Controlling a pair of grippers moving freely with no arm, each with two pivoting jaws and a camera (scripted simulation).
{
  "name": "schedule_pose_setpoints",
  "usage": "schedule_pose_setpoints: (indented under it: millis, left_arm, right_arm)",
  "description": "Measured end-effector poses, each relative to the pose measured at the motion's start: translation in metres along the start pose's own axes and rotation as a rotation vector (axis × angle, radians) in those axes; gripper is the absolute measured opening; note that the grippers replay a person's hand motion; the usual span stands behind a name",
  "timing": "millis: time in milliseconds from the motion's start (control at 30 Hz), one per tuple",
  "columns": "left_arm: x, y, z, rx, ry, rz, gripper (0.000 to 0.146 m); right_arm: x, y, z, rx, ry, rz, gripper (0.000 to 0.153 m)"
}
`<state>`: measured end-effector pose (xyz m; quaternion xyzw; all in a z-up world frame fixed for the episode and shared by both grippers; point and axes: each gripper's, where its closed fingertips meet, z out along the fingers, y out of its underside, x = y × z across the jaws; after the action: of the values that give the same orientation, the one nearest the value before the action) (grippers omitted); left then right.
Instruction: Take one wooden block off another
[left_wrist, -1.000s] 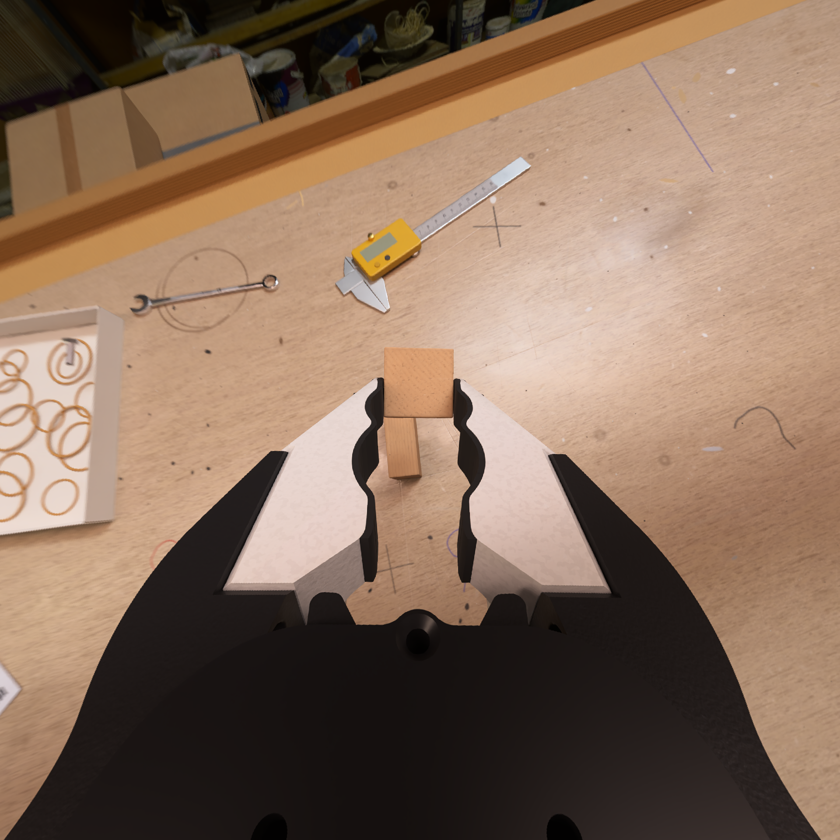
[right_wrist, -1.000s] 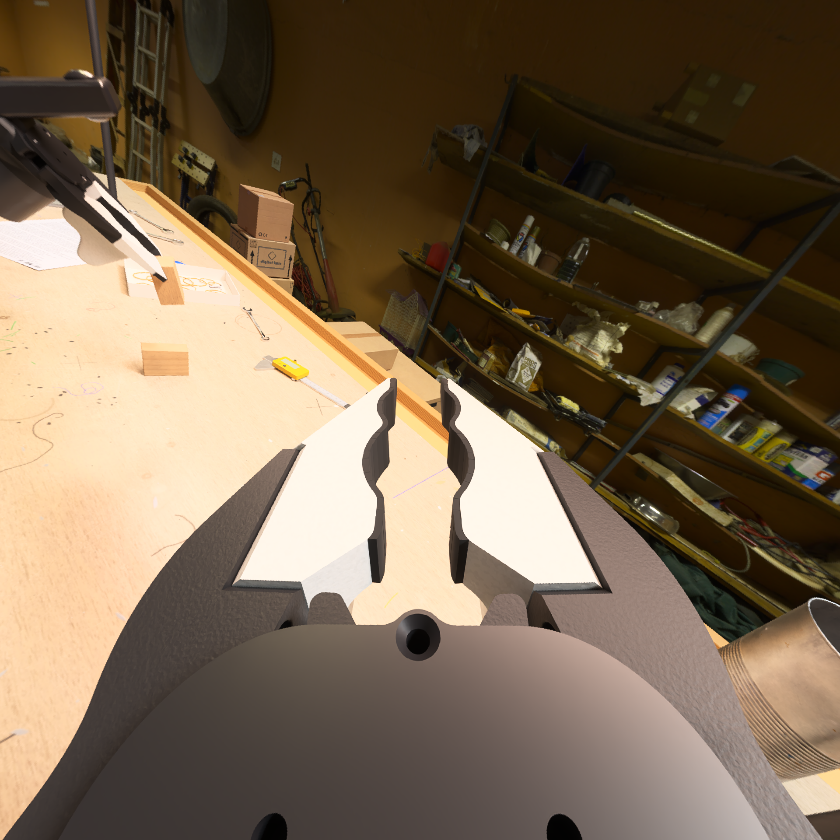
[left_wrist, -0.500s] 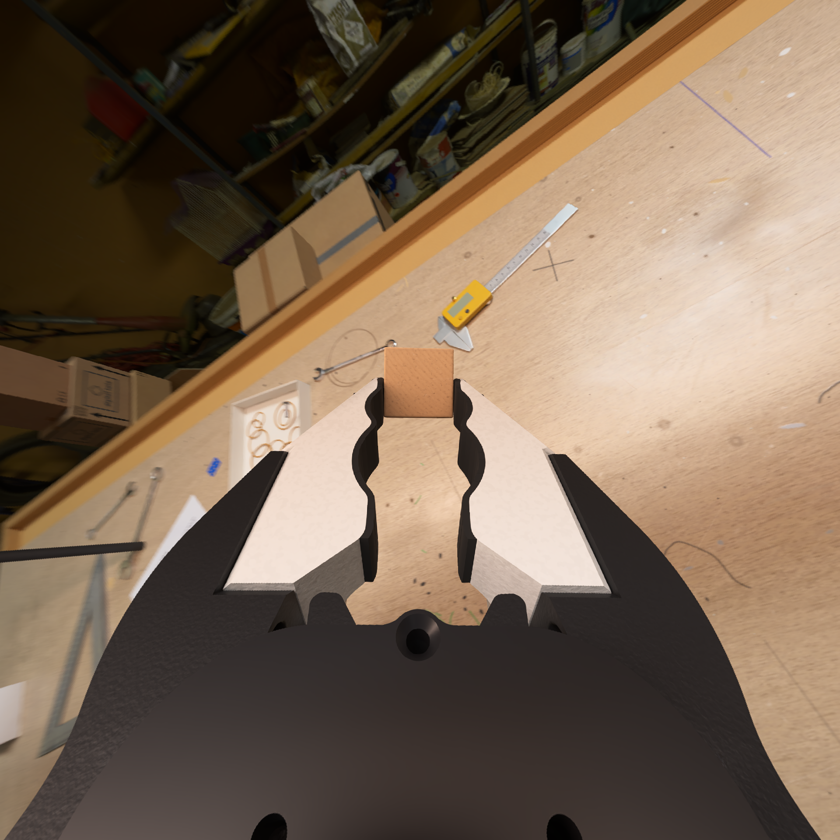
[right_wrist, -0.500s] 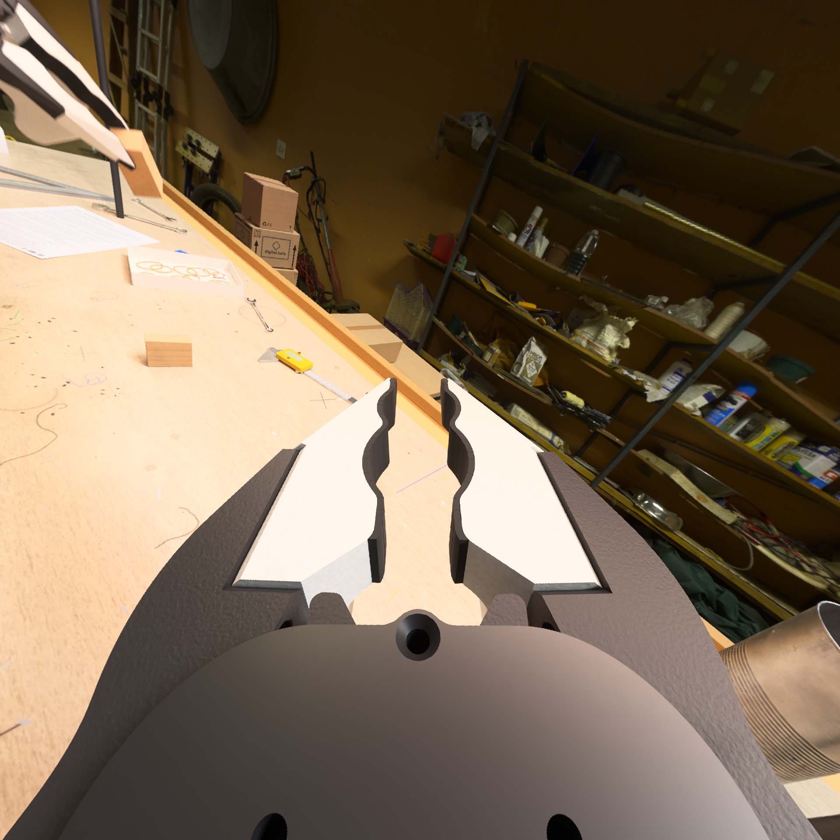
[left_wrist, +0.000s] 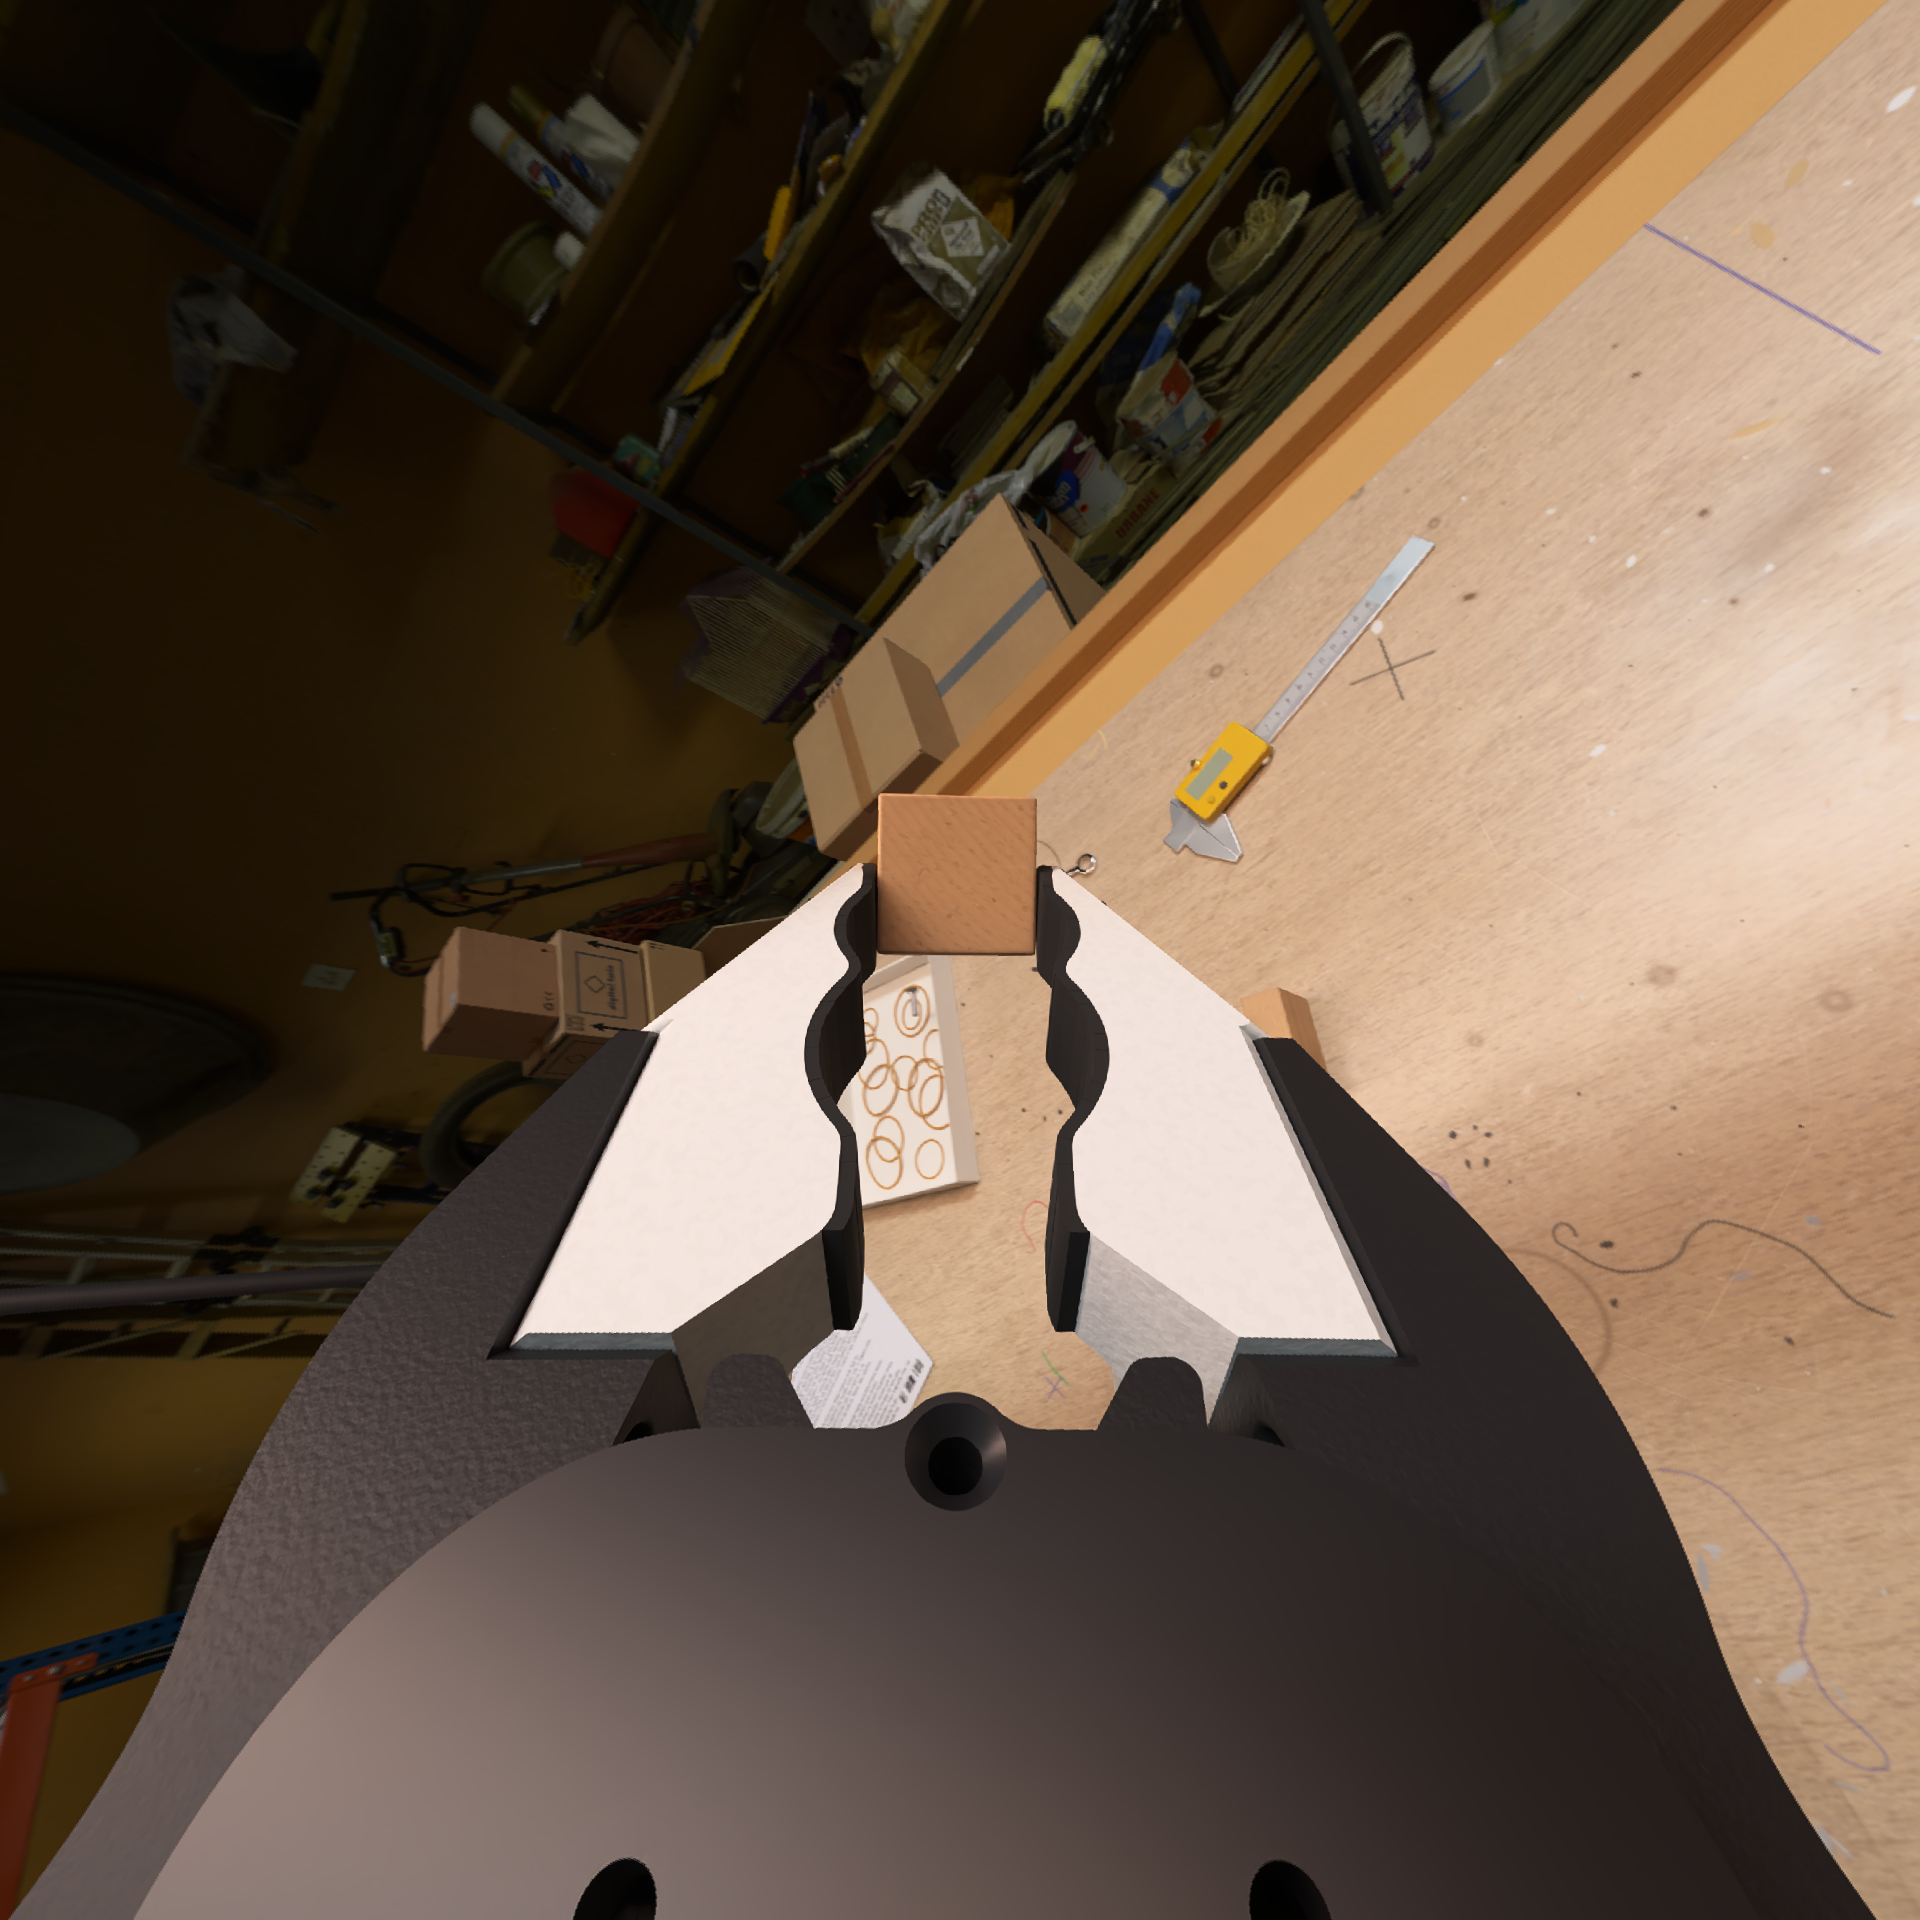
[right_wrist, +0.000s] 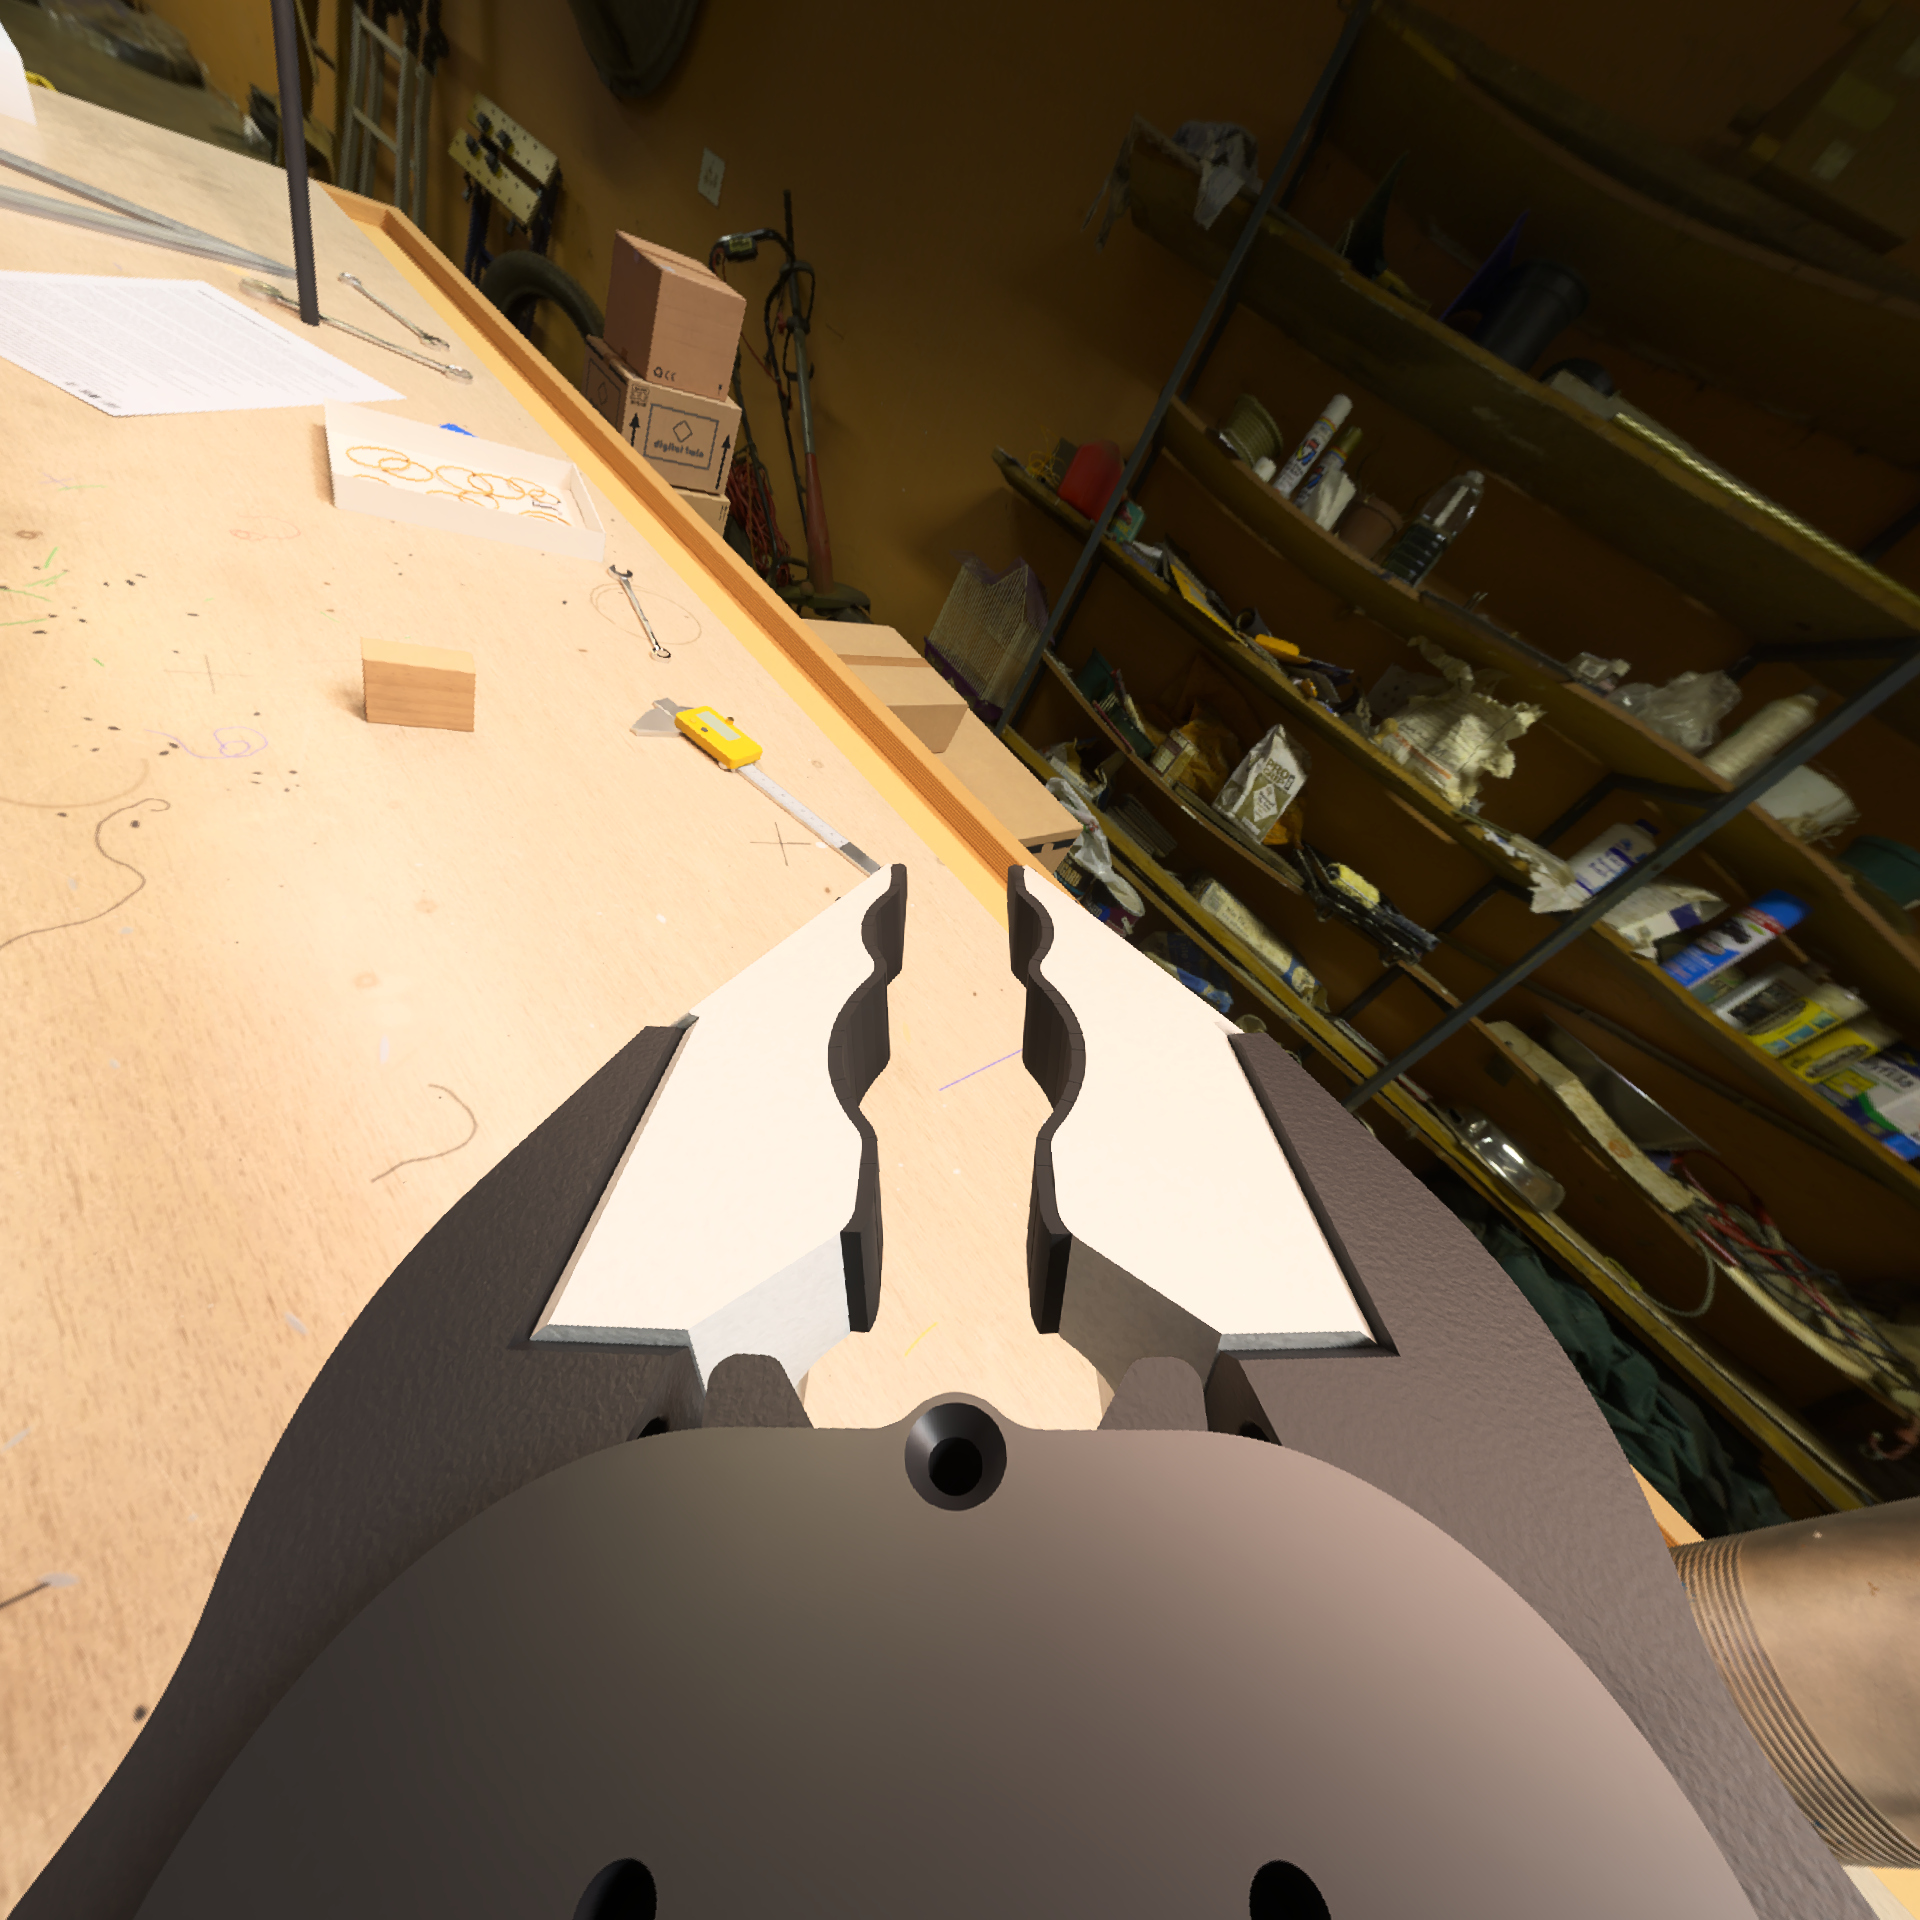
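My left gripper (left_wrist: 956, 904) is shut on a small wooden block (left_wrist: 956, 875), pinched between its fingertips and held high above the bench. A second wooden block (right_wrist: 419, 686) rests alone on the bench; in the left wrist view only its corner (left_wrist: 1283, 1020) shows past my right finger. My right gripper (right_wrist: 956, 883) is open and empty, low over the bench near its far rim, well to the right of the resting block. The left gripper does not show in the right wrist view.
A white tray of rubber bands (left_wrist: 961, 1101) (right_wrist: 457, 488), a yellow caliper (left_wrist: 1226, 781) (right_wrist: 717, 736), a spanner (right_wrist: 642, 613) and a printed sheet (right_wrist: 156, 343) lie on the bench. A raised wooden rim (right_wrist: 727, 582) edges it, with boxes and shelves beyond. A metal pipe (right_wrist: 1818, 1662) lies at right.
My left gripper has risen with its block, well off the lower block, and tilted toward the shelves; it has left the right wrist view. My right gripper has barely moved.
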<state>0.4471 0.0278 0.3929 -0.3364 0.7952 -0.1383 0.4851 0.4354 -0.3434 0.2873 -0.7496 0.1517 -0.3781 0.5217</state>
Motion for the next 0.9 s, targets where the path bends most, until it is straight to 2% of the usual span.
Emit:
schedule_pose_setpoints:
  millis: [400, 700, 900]
  left_arm:
    - [-0.046, -0.064, -0.055, 0.018, -0.09, 0.039, 0.03]
    - [-0.07, -0.114, -0.108, 0.059, -0.125, 0.036, 0.03]
    - [-0.066, -0.142, -0.141, 0.076, -0.135, 0.078, 0.03]
  right_arm:
    - [-0.019, -0.005, 0.014, 0.007, -0.064, -0.007, 0.019]
    - [-0.099, -0.044, 0.037, 0.129, -0.31, -0.057, 0.019]
    - [-0.156, -0.086, 0.046, 0.339, -0.478, 0.082, 0.023]
